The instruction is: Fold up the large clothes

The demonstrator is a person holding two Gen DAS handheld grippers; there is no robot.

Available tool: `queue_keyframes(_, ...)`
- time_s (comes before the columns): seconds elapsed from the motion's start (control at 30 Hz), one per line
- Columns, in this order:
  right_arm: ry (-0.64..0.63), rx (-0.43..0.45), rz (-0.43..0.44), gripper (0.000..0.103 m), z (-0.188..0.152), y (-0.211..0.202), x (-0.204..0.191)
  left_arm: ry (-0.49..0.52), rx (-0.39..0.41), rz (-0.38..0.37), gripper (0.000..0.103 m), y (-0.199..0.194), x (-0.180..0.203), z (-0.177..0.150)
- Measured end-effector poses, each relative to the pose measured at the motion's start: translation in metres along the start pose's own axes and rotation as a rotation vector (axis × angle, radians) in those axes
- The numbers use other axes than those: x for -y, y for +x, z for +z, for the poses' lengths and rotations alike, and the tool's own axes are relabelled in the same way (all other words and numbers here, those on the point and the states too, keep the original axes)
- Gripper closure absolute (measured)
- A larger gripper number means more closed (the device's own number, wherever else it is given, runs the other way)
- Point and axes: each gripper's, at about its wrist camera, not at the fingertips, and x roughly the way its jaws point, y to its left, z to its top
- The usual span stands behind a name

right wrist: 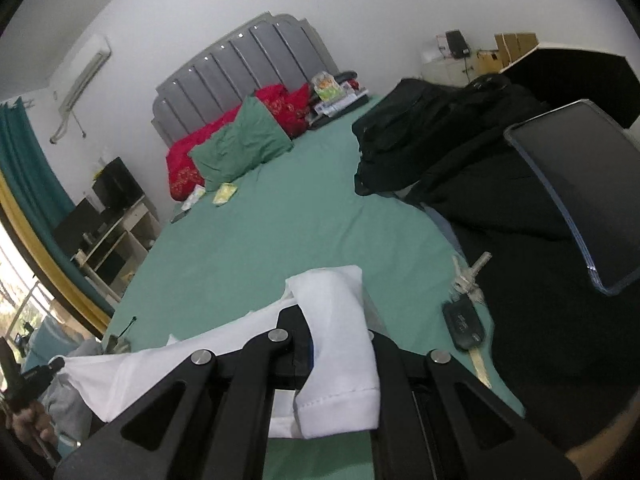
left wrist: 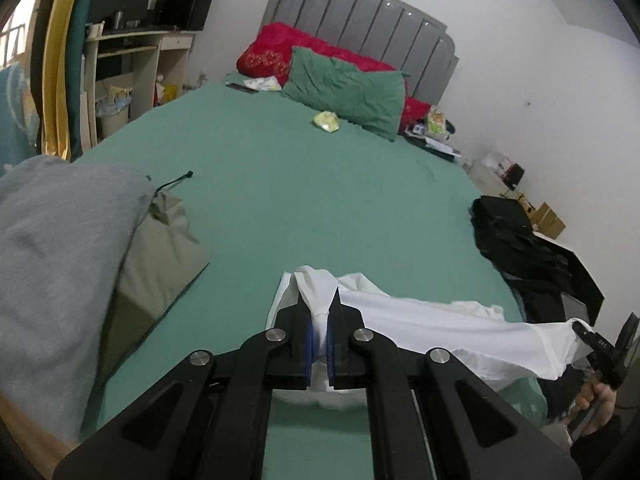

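Note:
A white garment (left wrist: 432,328) hangs stretched between my two grippers above the near end of the green bed (left wrist: 280,200). My left gripper (left wrist: 319,300) is shut on one bunched end of it. My right gripper (right wrist: 332,316) is shut on the other end (right wrist: 340,344), whose hemmed edge drapes over the fingers and hides the right one. The right gripper also shows at the right edge of the left wrist view (left wrist: 600,344), and the left gripper at the left edge of the right wrist view (right wrist: 36,372).
A grey garment (left wrist: 52,264) lies on a folded beige one (left wrist: 160,256) at the left. Black clothes (right wrist: 480,152), a tablet (right wrist: 580,188) and keys (right wrist: 466,316) lie at the right. Green and red pillows (left wrist: 344,88) sit by the grey headboard.

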Motion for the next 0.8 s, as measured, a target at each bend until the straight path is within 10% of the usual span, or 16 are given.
queue_keyframes(0.43, -0.064, -0.151, -0.089, 0.095, 0.024, 0.139, 0.003, 0.028, -0.118, 0.153, 0.097, 0.136, -0.004, 0.021)
queue_keyframes(0.5, -0.062, -0.166, -0.092, 0.088, 0.024, 0.151, 0.005, 0.034, -0.143, 0.172, 0.093, 0.15, -0.007, 0.021)
queue_keyframes(0.63, -0.028, -0.185, -0.12, 0.042, 0.024, 0.159, 0.017, 0.03, -0.116, 0.207, 0.044, 0.148, -0.011, 0.02)
queue_keyframes(0.8, 0.028, -0.059, -0.107, 0.031, 0.04, 0.114, 0.025, 0.054, -0.037, 0.192, 0.039, 0.117, -0.001, 0.011)
